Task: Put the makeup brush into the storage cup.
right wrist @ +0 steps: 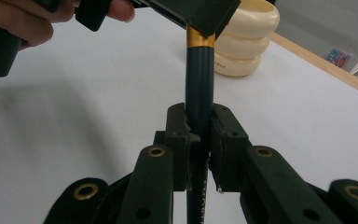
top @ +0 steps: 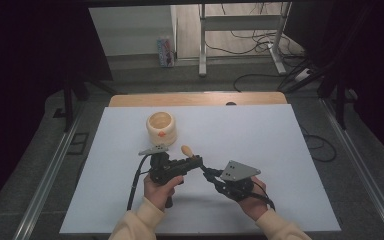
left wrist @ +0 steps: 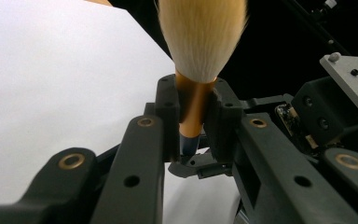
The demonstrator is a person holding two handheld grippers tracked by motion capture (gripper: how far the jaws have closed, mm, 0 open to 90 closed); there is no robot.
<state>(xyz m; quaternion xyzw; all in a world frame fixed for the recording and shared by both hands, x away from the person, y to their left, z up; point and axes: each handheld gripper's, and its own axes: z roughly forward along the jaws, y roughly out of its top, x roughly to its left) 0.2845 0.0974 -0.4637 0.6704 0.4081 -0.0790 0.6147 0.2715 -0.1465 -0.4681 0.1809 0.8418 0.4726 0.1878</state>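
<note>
Both hands come in from the bottom of the high view, in pale yellow sleeves, and meet near the middle of the white bench [top: 260,130]. The left gripper [top: 192,161] lies almost flat and points to the right. The right gripper [top: 206,171] points up and to the left, toward the other one, with a grey plate on top.

Between them is a makeup brush [left wrist: 196,56]. It is held off the bench, near its middle. The left fingers [left wrist: 168,105] are shut tight on the gold part just under the fluffy cream hair. The right fingers [right wrist: 179,135] are shut on the dark blue handle lower down (so both grippers hold the same brush).

A cream cup [top: 161,127] made of stacked rings stands on the bench just behind the left gripper, not touching it.

In the high view only the brush's soft tip peeks out; the rest is behind the grippers. The tiny writing on the handle is too small to read.
</note>
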